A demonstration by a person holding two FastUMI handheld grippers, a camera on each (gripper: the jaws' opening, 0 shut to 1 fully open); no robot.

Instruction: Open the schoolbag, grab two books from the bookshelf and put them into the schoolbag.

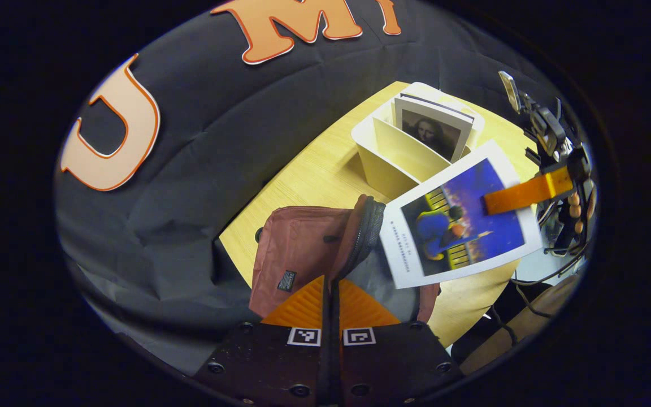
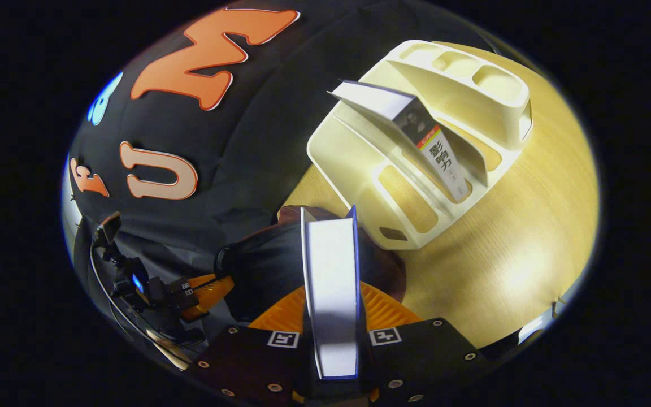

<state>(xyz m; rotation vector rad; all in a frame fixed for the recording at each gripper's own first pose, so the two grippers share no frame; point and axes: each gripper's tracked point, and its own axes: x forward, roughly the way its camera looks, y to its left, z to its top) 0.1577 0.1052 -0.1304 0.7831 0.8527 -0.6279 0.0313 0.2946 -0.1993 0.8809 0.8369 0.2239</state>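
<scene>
Pressed together at the bottom of the left gripper view, the left gripper (image 1: 330, 308) has its jaws pinching the rim of the schoolbag (image 1: 303, 249) beside the open zipper (image 1: 362, 237), so the bag's dark inside gapes to the right of the fingers. Just right of that opening a book (image 1: 461, 217) with a blue cover hangs over the bag, held at its far edge by the right gripper (image 1: 520, 195), which reaches in from the right side. Behind them a white bookshelf (image 1: 385, 155) stands on the wooden table (image 1: 308, 169), with a second book (image 1: 433, 127) upright in one slot. In the right gripper view the right gripper's jaws clamp the blue-edged book (image 2: 331, 282) edge-on, its pages pointing up over the schoolbag (image 2: 263, 271); the left gripper (image 2: 201, 294) shows at lower left, and the bookshelf (image 2: 359, 164) sits to the right, the remaining book (image 2: 416, 135) leaning in it.
</scene>
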